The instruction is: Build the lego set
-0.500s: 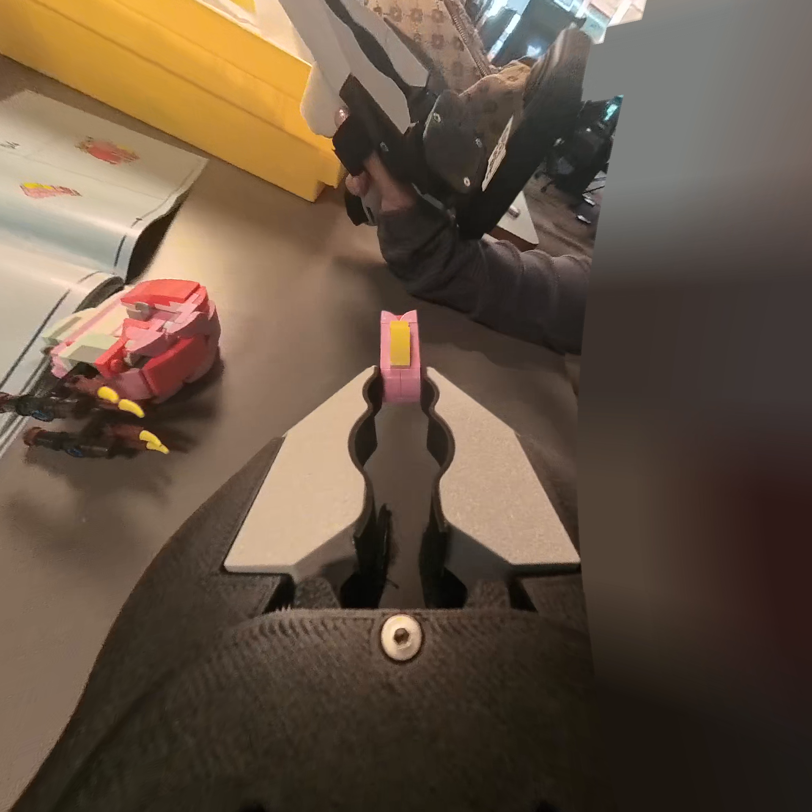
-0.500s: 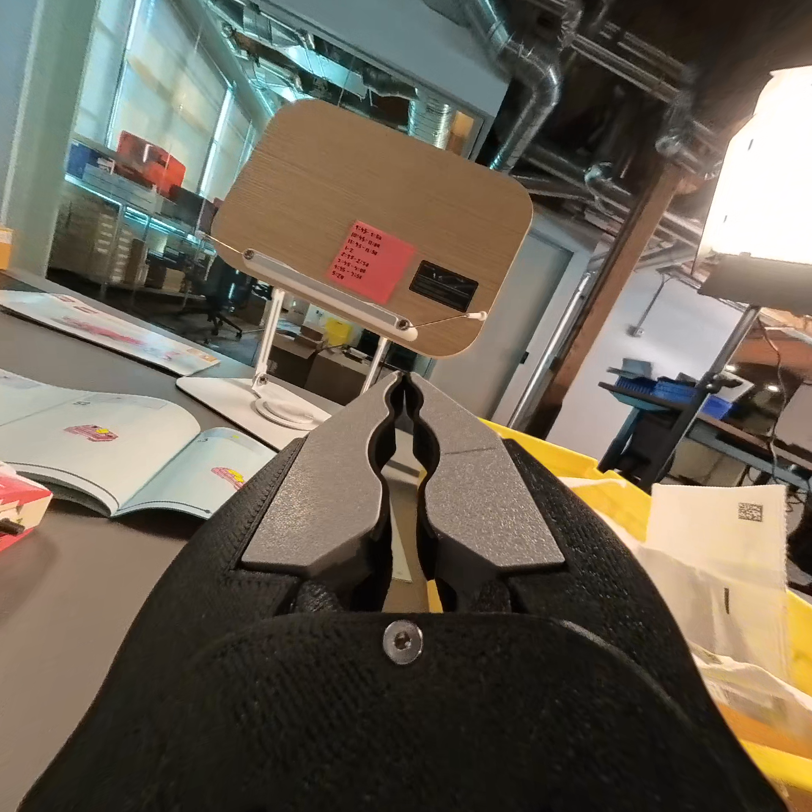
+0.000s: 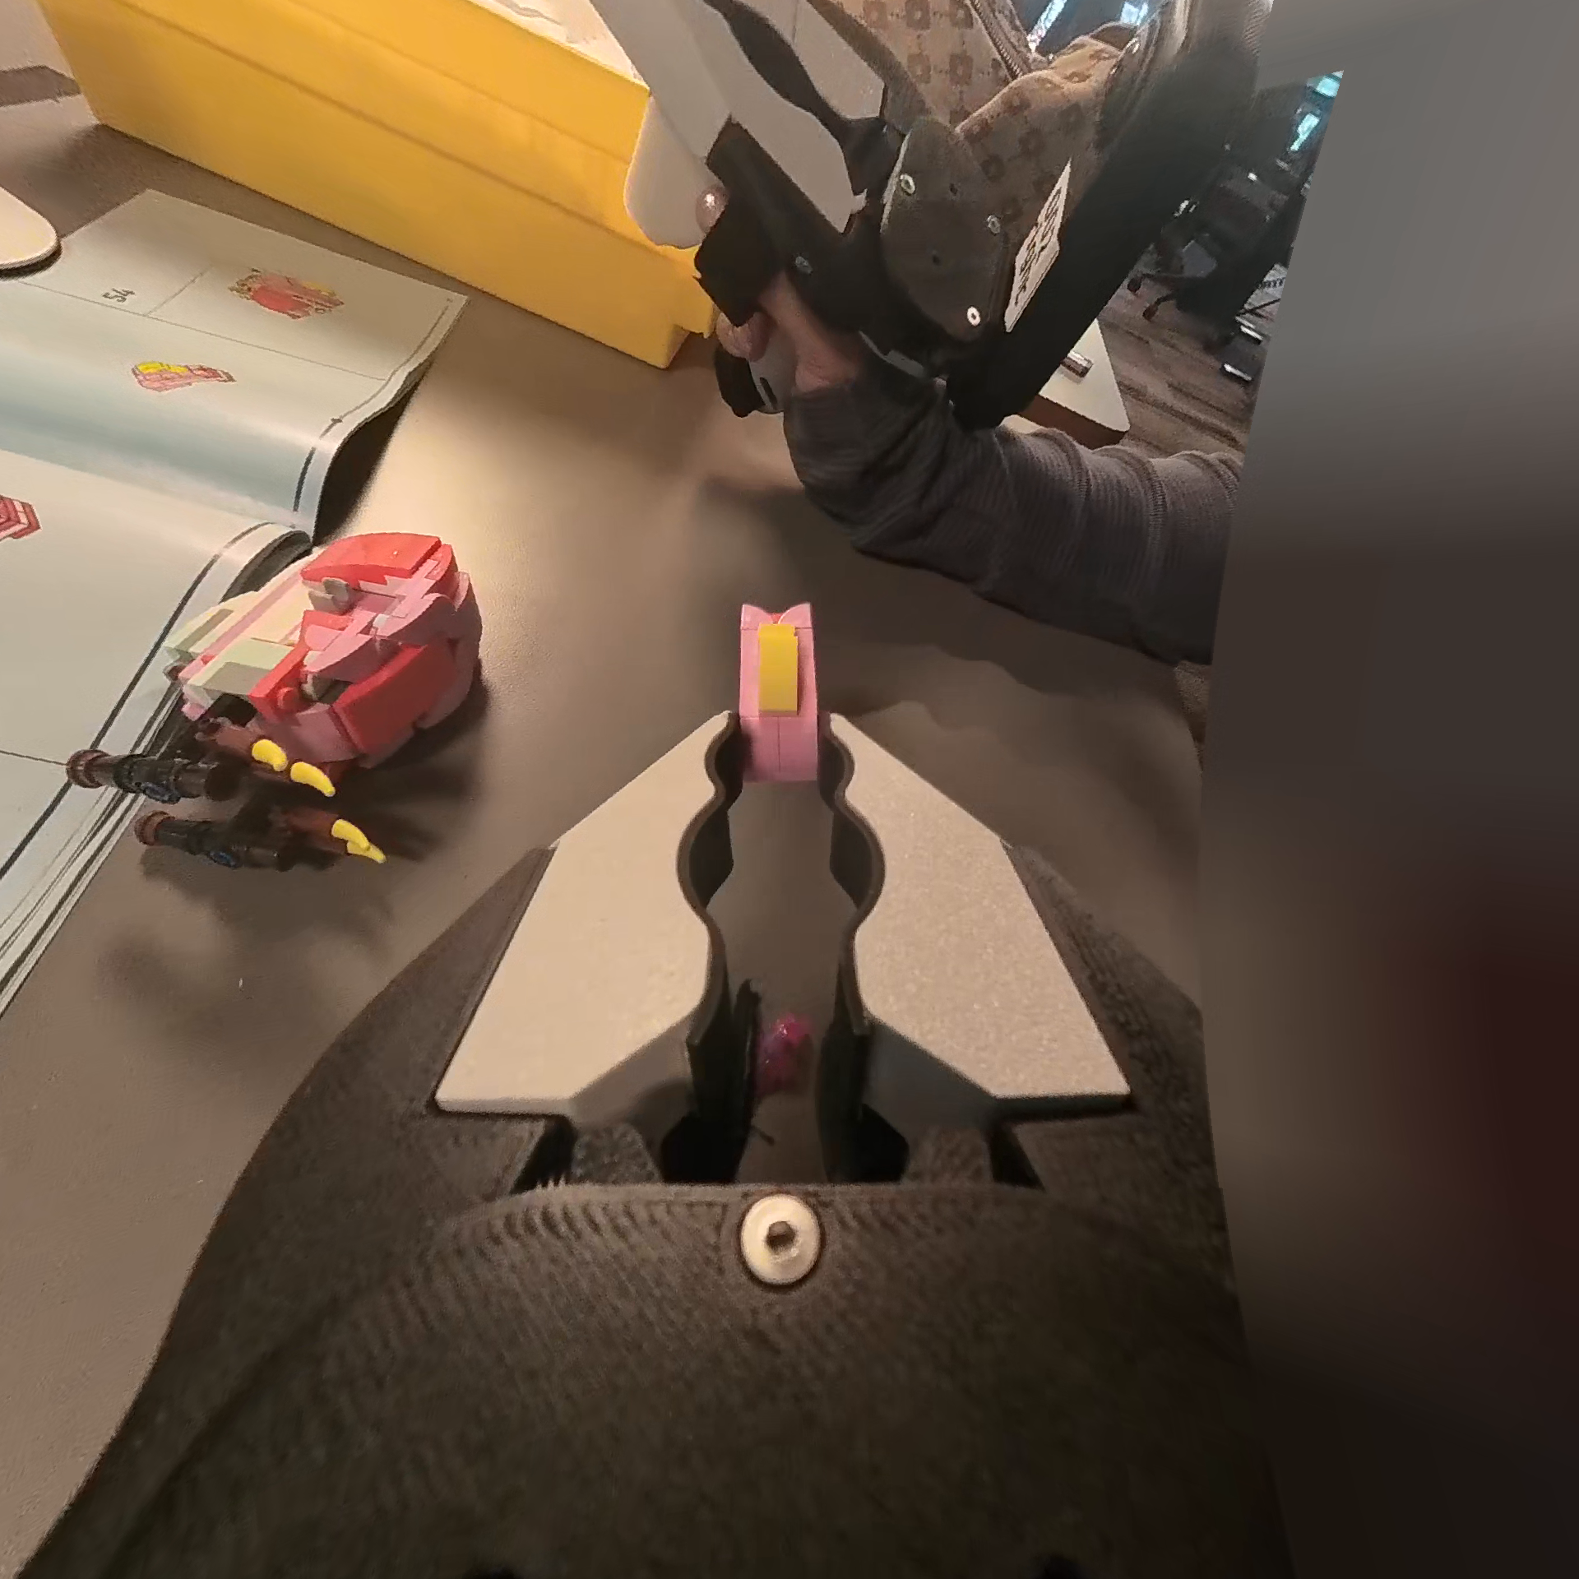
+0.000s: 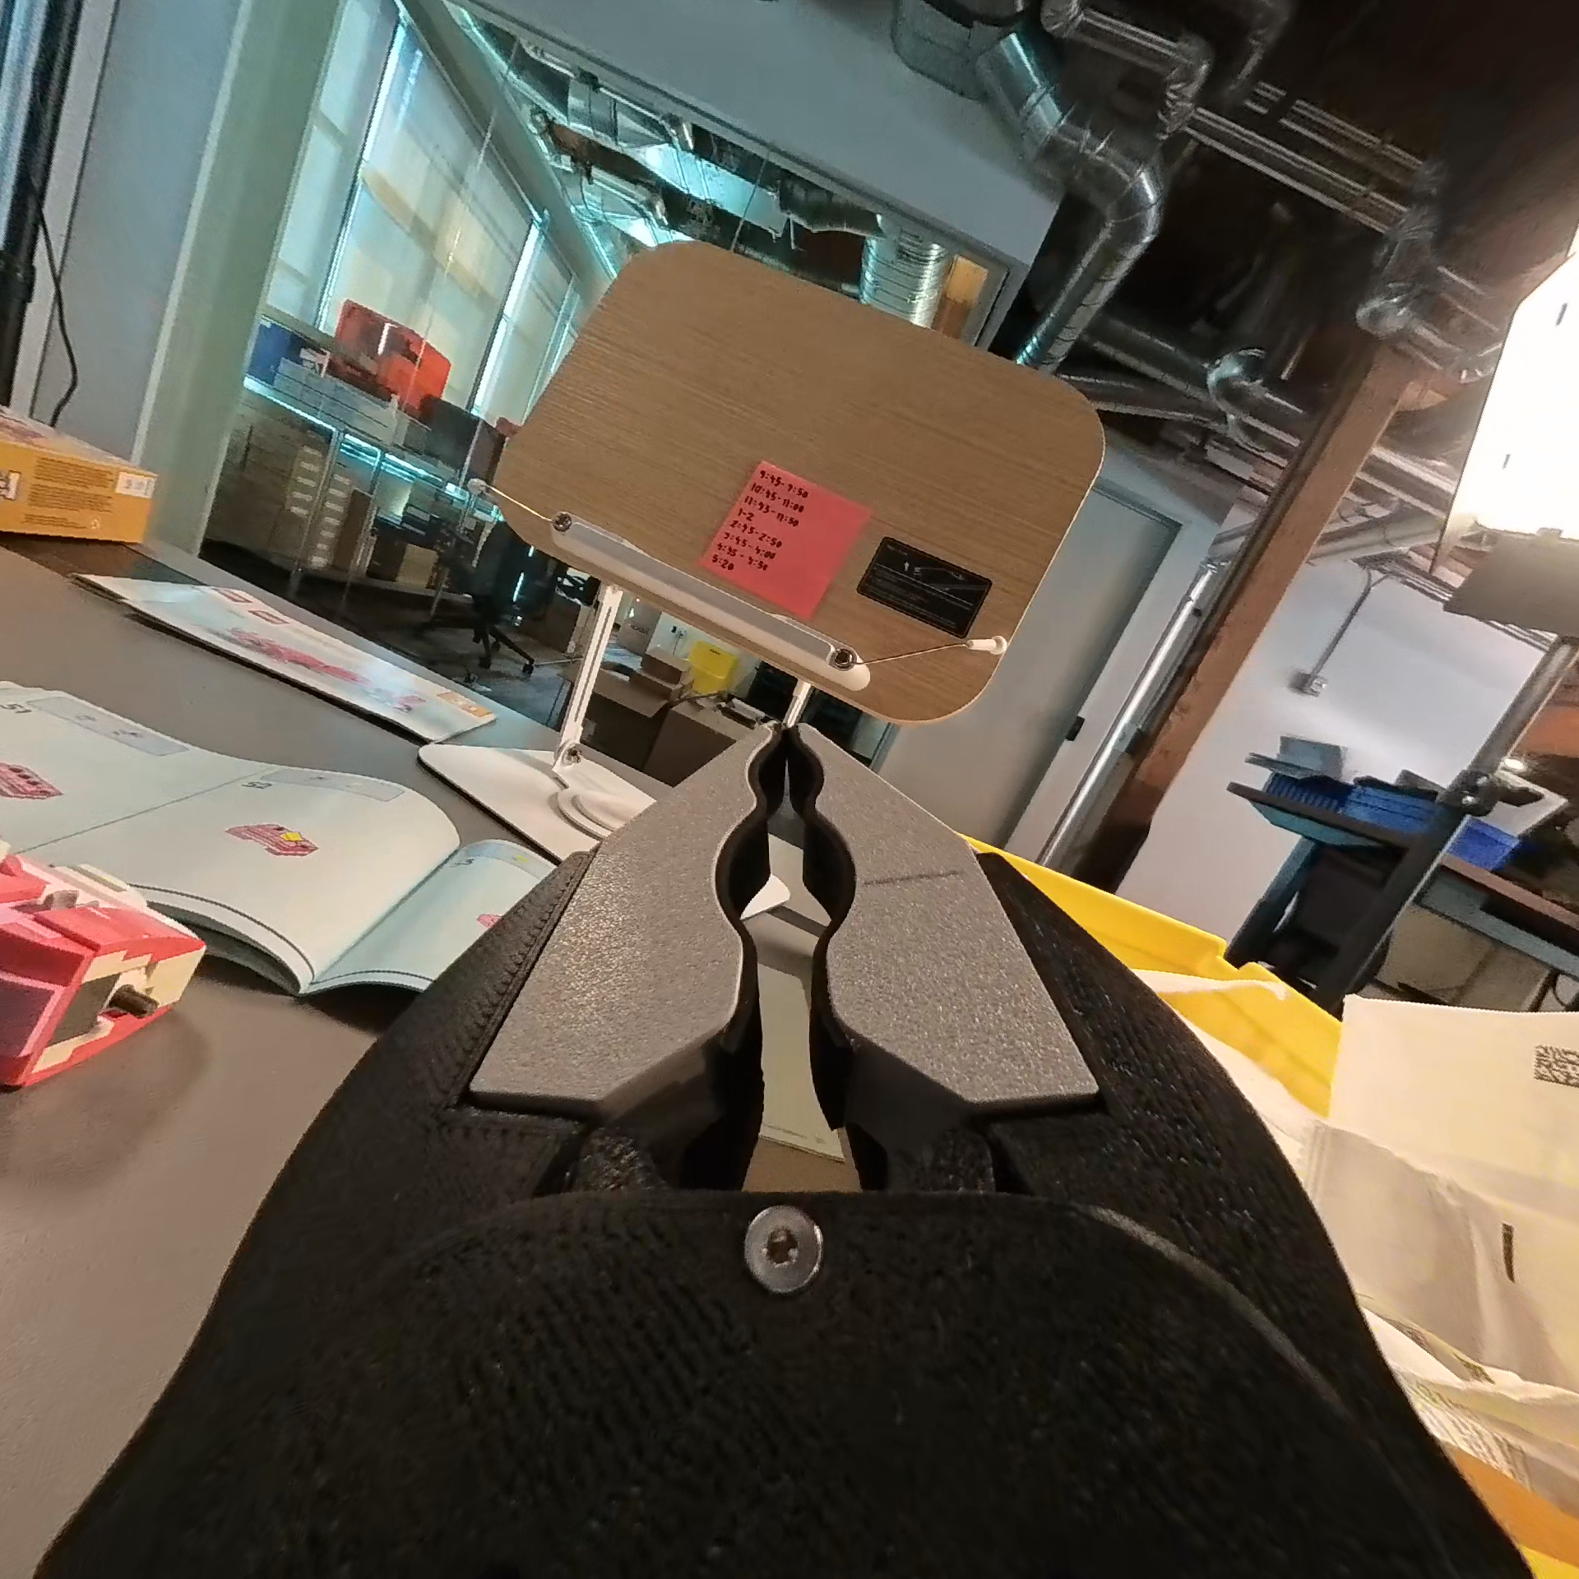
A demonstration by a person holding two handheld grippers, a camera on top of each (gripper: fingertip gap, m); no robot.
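My left gripper (image 3: 779, 736) is shut on a small pink brick piece with a yellow tile on top (image 3: 777, 683), held at the fingertips above the dark table (image 3: 555, 530). A red and pink brick model with brown legs and yellow claws (image 3: 342, 658) lies on the table to its left; it also shows in the right wrist view (image 4: 77, 965). My right gripper (image 4: 784, 733) is shut with nothing between its fingertips and points up toward a wooden book stand (image 4: 803, 478). In the left wrist view the right gripper (image 3: 897, 196) shows at the top, held by a hand.
An open instruction booklet (image 3: 171, 359) lies at the left, also in the right wrist view (image 4: 214, 837). A yellow bin (image 3: 384, 128) stands at the back; in the right wrist view the bin (image 4: 1196, 965) holds paper bags (image 4: 1452, 1111). A dark sleeve (image 3: 1025, 513) rests on the table. The grippers' ends are close to 20 cm from one another.
The left gripper still holds the pink piece and has barely moved. The right gripper has tilted slightly; the book stand sits a little more to the right in its view.
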